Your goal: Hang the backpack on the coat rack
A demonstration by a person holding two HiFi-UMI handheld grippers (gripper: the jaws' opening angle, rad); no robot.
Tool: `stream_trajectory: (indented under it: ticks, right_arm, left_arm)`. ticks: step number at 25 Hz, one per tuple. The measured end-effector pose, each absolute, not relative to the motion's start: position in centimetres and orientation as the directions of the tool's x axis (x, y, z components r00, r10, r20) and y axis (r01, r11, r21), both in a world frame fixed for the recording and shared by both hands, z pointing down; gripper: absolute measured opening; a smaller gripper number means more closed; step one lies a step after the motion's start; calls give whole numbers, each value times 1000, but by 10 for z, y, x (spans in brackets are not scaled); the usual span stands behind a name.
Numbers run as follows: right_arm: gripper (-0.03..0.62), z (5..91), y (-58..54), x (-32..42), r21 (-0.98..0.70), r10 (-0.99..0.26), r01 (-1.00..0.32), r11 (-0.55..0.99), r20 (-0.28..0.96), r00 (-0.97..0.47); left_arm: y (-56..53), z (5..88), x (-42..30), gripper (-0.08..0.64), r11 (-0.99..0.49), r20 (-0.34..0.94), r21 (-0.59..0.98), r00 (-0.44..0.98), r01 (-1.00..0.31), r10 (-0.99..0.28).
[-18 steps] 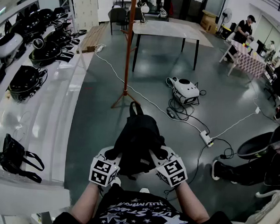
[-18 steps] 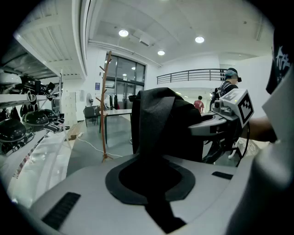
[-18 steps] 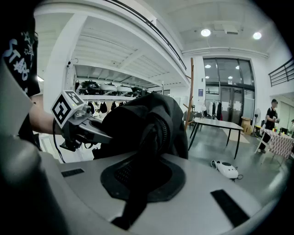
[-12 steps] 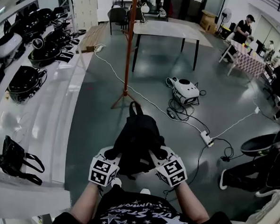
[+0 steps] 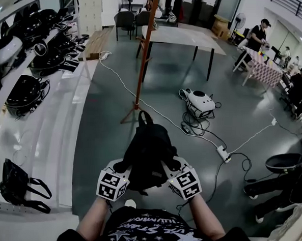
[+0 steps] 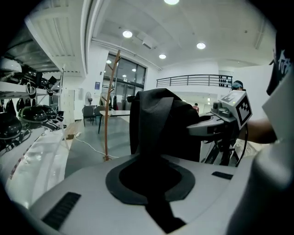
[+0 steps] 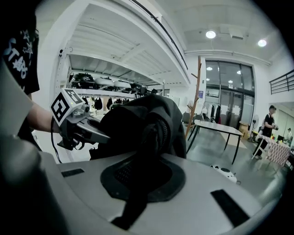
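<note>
Your left hand-held gripper and right hand-held gripper stay clamped on the black backpack. The coat rack ahead looks slightly nearer, so you keep carrying.

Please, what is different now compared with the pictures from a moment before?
The coat rack sits slightly lower in the head view: the person seems to have stepped toward it. A bystander's legs at the right shifted lower. Nothing was let go: left gripper and right gripper stay shut on the backpack.
</note>
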State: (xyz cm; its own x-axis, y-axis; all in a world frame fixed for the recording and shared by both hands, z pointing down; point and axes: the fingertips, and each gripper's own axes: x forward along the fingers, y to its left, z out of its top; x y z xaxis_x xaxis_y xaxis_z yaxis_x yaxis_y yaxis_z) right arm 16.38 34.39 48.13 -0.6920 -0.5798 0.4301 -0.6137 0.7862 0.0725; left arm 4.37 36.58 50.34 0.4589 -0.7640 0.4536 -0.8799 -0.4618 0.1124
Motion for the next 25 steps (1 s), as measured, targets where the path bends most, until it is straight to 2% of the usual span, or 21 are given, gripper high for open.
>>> stream_trajectory:
  ticks: [10,17,25]
  right_arm:
    - [17,480,321,74,61,-577,-611,789,412,-705]
    - [17,500,298,41,59,-519,-558,828,460,-720]
    - [17,519,221,16,13,-451,-501,866,453,-769]
  left_arm:
    - [340,499,-49,49,-473,443,92,461,-876,-769]
    - [326,521,-79,49,-429,476,128,435,-894,-764]
    - [261,536,-101,49,-364,518,122,372,-924,-770]
